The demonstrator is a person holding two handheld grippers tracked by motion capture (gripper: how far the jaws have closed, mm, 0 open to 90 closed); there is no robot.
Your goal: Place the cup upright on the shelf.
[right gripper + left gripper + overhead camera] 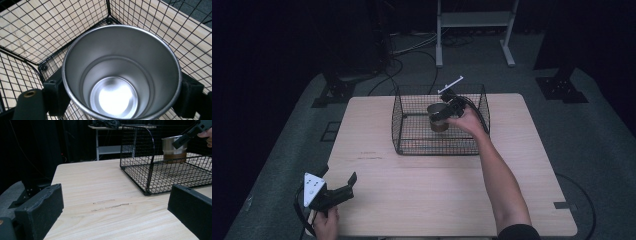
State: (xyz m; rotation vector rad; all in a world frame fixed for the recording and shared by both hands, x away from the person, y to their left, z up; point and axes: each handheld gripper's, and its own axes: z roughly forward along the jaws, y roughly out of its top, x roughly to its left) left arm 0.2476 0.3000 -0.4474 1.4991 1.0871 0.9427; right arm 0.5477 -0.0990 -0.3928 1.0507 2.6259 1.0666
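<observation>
A steel cup (439, 125) with a brown lower band stands upright inside a black wire basket (412, 146) at the back middle of the wooden table (437, 195). My right gripper (440, 115) reaches into the basket from the right, its jaws pressed on opposite sides of the cup's rim. In the right gripper view the cup (120, 75) is empty and sits between the jaws of my right gripper (121, 97), with the basket's mesh (37, 30) around it. My left gripper (338, 175) is open at the table's front left corner, nothing between its jaws. From the left gripper (115, 210) view, the basket (150, 175) and cup (174, 148) lie ahead to the right.
The basket's walls rise close around the cup. Bare tabletop stretches between the left gripper and the basket. On the floor beyond the table are a white metal frame (474, 20), cables (412, 47) and black stand feet (562, 87).
</observation>
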